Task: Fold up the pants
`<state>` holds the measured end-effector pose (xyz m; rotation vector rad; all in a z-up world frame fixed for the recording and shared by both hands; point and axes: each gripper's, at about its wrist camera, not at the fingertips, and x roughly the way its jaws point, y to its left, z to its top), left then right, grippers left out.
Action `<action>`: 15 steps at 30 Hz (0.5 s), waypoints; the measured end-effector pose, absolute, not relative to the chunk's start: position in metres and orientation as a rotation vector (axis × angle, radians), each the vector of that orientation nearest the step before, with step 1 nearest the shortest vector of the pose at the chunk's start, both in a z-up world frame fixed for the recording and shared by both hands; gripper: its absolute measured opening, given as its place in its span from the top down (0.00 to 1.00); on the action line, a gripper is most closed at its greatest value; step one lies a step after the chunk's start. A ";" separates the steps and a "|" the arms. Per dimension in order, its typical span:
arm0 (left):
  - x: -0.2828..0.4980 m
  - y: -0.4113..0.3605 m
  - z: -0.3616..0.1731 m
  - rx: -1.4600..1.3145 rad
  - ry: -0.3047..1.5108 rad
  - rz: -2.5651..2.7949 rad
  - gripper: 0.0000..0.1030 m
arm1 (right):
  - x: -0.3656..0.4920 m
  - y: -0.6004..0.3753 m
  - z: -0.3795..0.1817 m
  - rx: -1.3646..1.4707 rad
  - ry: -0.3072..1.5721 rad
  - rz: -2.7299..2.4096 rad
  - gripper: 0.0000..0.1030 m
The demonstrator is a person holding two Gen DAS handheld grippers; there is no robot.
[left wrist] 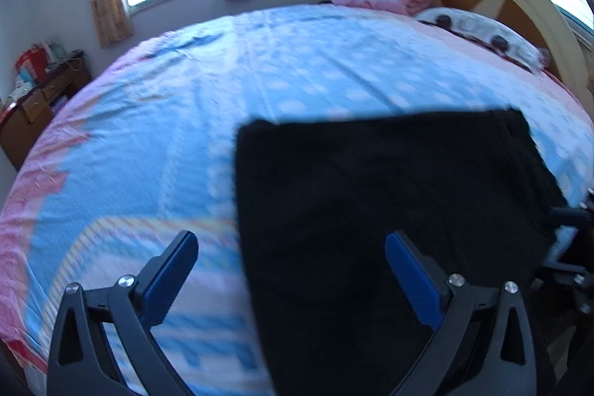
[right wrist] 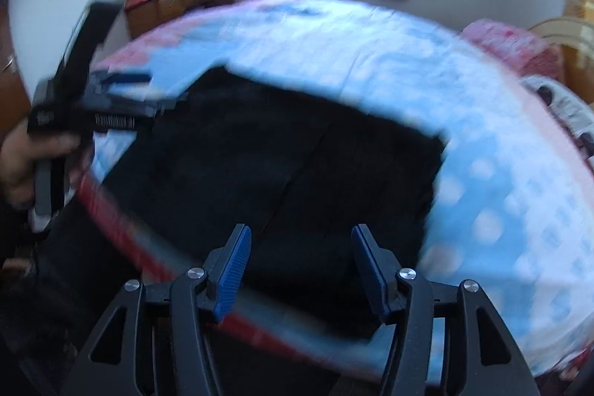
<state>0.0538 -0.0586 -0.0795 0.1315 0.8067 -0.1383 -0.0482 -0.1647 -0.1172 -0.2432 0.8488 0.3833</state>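
on the blue sheet (left wrist: pixel 297 77) near the bed edge the black pants (left wrist: pixel 389 210) lie flat, left gripper (left wrist: pixel 291 258) wide and right gripper (right wrist: pixel 300 255) partly spread, both empty, so a sloppy one-layer pinch could drag everything crooked.

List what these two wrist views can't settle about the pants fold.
- Black pants: near edge runs behind the left gripper and off the bottom of the left wrist view.
- Right wrist view: motion blur smears the pants' edges; layer count unreadable on black cloth.
- Right gripper: contact with the pants unclear.
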 end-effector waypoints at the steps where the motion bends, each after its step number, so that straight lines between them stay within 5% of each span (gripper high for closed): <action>1: 0.048 -0.062 -0.085 0.136 0.814 -0.149 0.00 | -0.052 -0.165 -0.124 -0.261 0.844 0.385 0.44; 8: 0.042 -0.062 -0.111 0.069 0.864 -0.172 0.00 | -0.046 -0.176 -0.134 -0.204 0.864 0.422 0.43; 15: 0.055 -0.043 -0.095 0.083 0.802 -0.099 0.00 | -0.035 -0.199 -0.085 -0.069 0.736 0.384 0.43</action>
